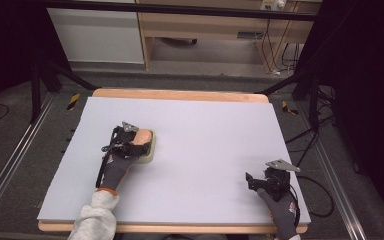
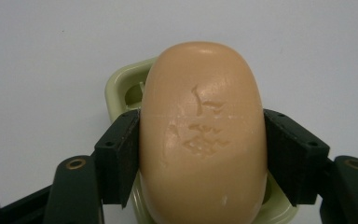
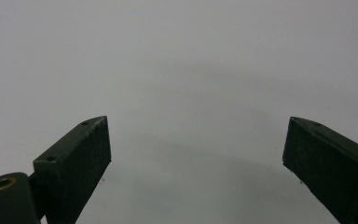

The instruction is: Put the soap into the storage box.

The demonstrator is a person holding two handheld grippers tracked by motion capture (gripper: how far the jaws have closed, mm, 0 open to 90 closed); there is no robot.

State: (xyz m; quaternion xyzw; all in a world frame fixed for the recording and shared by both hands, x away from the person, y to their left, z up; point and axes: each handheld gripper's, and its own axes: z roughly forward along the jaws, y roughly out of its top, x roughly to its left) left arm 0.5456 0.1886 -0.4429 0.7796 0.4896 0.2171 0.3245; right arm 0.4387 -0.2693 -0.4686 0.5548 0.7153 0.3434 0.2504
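While the left tongs (image 2: pixel 200 154) press their two black pads against the long sides of the soap (image 2: pixel 203 135), the bar sits above a pale green soap dish (image 2: pixel 121 91) on the counter (image 1: pixel 205 145). The soap is a peach-coloured oval with rounded ends and a smooth, slightly waxy surface. Its top has a stamped mark that is worn, with small flakes and scratches around it. In the left gripper view its long axis runs away from the camera, along the same line as the jaws, and the far rounded end points toward the open counter. The jaws hold it across the short axis, near the middle of the bar.

The dish looks like glossy plastic, rectangular with rounded corners and a raised rim. Its long side lies along the same line as the soap. I cannot tell if the bar touches the dish or is a little above it.

In the high view the soap (image 1: pixel 144 137) and the dish (image 1: pixel 149 152) are at the left part of the counter, just ahead of the gloved left hand (image 1: pixel 115 167). The counter has a flat, matte, light grey cover over a wooden edge.

The right tongs (image 3: pixel 196 154) stand wide apart with nothing between them, above bare grey surface. In the high view they (image 1: pixel 254 181) rest near the front right corner, well apart from the soap.
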